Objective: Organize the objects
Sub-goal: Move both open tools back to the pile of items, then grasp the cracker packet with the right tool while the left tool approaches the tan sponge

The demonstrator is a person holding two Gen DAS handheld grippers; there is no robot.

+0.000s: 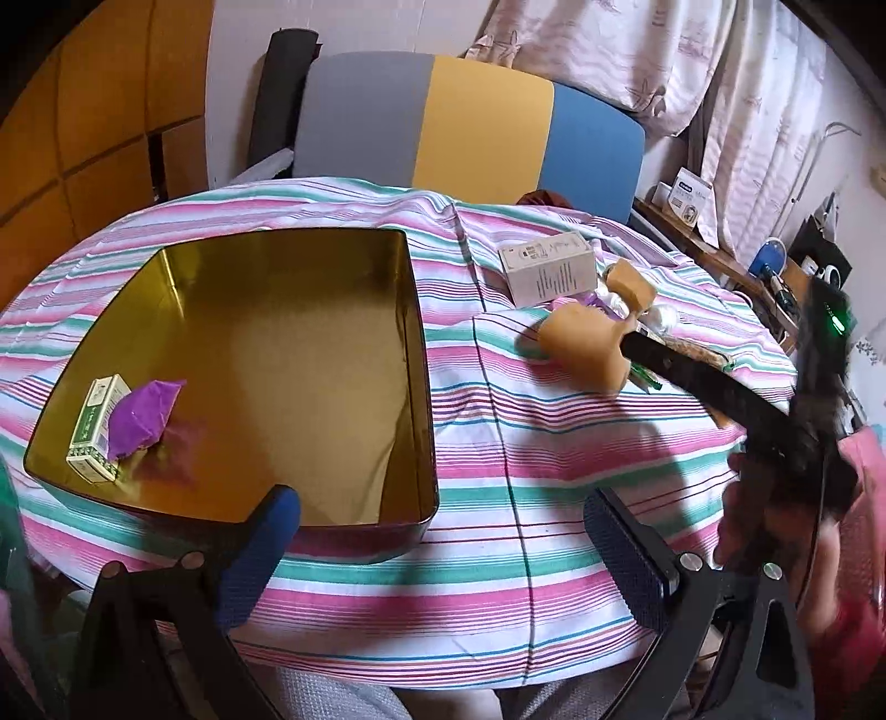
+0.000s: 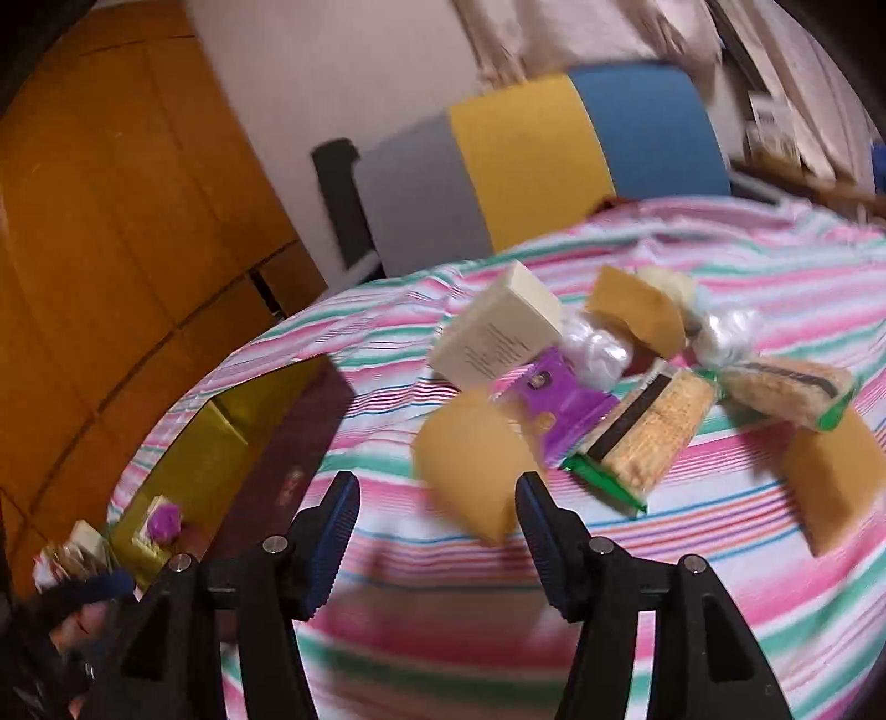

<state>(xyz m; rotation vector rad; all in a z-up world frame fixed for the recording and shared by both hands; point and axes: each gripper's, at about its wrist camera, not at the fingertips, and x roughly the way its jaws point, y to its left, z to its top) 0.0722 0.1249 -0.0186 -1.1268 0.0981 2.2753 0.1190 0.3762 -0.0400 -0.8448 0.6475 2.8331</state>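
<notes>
Striped cloth (image 1: pixel 498 443) in pink, green and white covers the table, with a grey, yellow and blue chair (image 1: pixel 470 122) pushed in at the far side and pale curtains (image 1: pixel 637 50) beyond. On the left sits a gold tin (image 1: pixel 421 387), open-topped; inside, near its left corner, a green-and-white box (image 1: pixel 91 426) lies touching a purple wrapper (image 1: pixel 141 415). The left gripper (image 1: pixel 443 554) hovers by the tin's near rim, its blue-padded jaws spread wide with nothing between them. To the right of the tin a loose heap waits on the cloth: a white carton (image 2: pixel 495 332), a purple packet (image 2: pixel 556 404) just beside it, two clear crumpled bags (image 2: pixel 595 351), and two cracker packs (image 2: pixel 650 437) with green ends. The right gripper (image 2: pixel 437 520) hangs over the near edge of this heap, jaws apart and empty. In the right view, which is blurred, tan pads (image 2: pixel 470 465) show around the heap; in the left view they sit at the end of a black bar (image 1: pixel 709 387) reaching in from the right.
</notes>
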